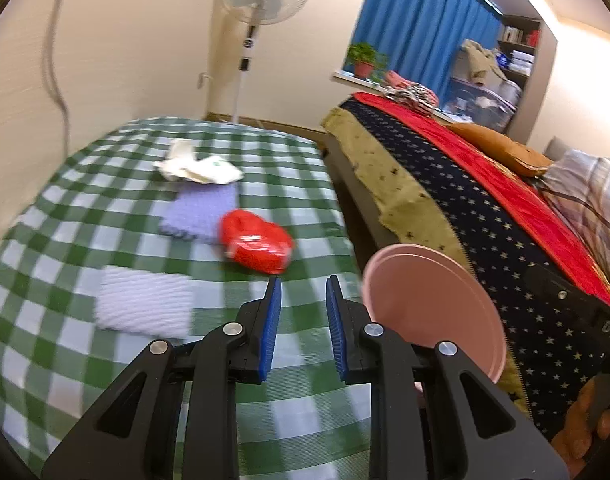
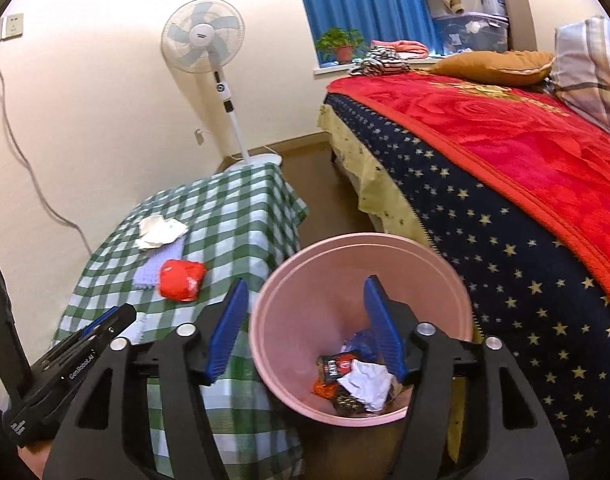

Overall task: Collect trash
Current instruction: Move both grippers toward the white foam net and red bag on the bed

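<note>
Trash on the worktop, bin beside it

My left hand-held gripper (image 1: 304,286) hangs empty, slightly parted, near the red wrapper (image 1: 258,245) and crumpled tissue (image 1: 199,166); my right hand-held gripper (image 2: 305,292) gapes empty over the pink bin (image 2: 289,344) holding scraps.
</note>
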`<state>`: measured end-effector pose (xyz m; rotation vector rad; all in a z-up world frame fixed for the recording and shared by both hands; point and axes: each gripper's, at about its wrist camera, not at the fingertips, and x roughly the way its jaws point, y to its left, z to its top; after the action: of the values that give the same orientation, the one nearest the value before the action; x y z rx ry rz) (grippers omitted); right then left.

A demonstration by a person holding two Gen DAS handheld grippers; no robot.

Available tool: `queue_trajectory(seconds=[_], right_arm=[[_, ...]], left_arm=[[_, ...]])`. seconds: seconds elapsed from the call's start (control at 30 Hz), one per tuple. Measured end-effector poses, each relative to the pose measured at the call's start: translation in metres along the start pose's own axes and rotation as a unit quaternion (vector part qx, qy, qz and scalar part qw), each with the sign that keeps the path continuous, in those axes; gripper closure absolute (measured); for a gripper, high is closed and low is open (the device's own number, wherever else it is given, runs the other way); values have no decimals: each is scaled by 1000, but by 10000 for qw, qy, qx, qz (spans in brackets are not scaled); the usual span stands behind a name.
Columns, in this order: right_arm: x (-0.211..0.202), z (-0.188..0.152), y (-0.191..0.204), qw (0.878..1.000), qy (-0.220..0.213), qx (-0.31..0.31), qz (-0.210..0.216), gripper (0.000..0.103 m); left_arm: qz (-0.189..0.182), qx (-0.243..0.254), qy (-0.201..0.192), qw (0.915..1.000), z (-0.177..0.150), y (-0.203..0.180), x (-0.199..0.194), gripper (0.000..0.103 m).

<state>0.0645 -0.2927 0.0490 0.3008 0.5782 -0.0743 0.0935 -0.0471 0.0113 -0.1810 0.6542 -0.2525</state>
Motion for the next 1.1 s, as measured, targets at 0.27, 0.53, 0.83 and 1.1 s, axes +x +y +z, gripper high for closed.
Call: queue_trajectory(seconds=[0.27,0.53,0.83,1.1], right_arm=[[7,1,38,9992,-37,-112,374,10],[23,-2,69,9978,42,-228,627,7],[49,-5,92,9964,165,-365,746,7],[68,-7,99,9953,298,-465,794,7]], left_arm=[[426,-198,-24,9989,-1,36,-8,71],[1012,-648,-17,9928,-5,83,-10,44],[1188,-998,202,9877,-8,118,3,44],[1176,-1266,466,9839,-9,132,22,44]])
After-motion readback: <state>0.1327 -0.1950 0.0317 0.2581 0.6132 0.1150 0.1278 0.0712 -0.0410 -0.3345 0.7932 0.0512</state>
